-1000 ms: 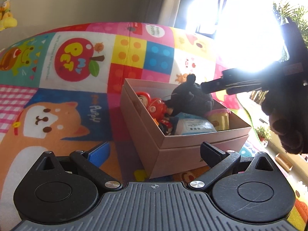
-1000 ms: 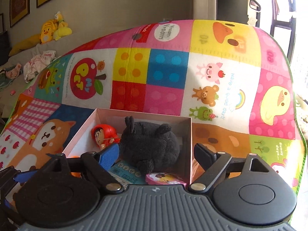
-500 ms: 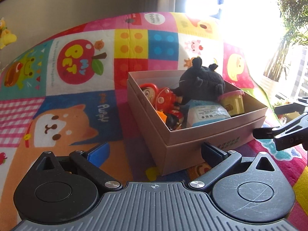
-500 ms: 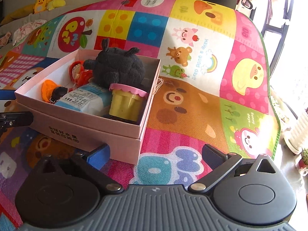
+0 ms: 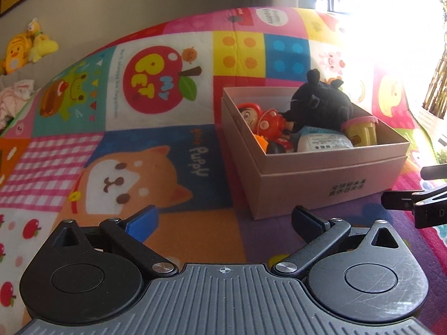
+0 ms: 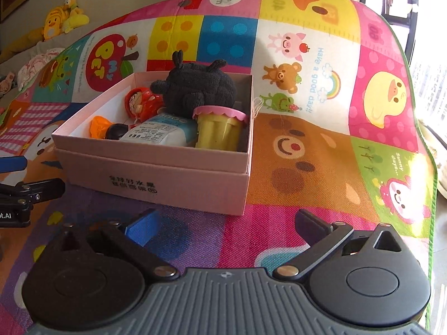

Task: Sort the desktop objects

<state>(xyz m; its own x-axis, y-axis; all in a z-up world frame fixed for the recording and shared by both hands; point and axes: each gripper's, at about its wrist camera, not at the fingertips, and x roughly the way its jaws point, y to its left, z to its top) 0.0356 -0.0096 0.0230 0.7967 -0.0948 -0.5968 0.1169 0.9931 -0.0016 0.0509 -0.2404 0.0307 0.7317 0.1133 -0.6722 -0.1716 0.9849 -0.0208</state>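
Strong daylight pours in from a window [image 5: 391,14] at the far right, blowing out that corner of the left wrist view to white glare and washing the play mat [image 5: 156,145] beneath it. Elsewhere colours stay vivid and focus is sharp. Fisheye distortion bows the mat's far edge. The pink box [image 6: 156,173] casts a soft shadow on its near side.

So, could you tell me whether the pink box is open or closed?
Open. The pink box has no lid on top, and the black plush and yellow tub show inside.
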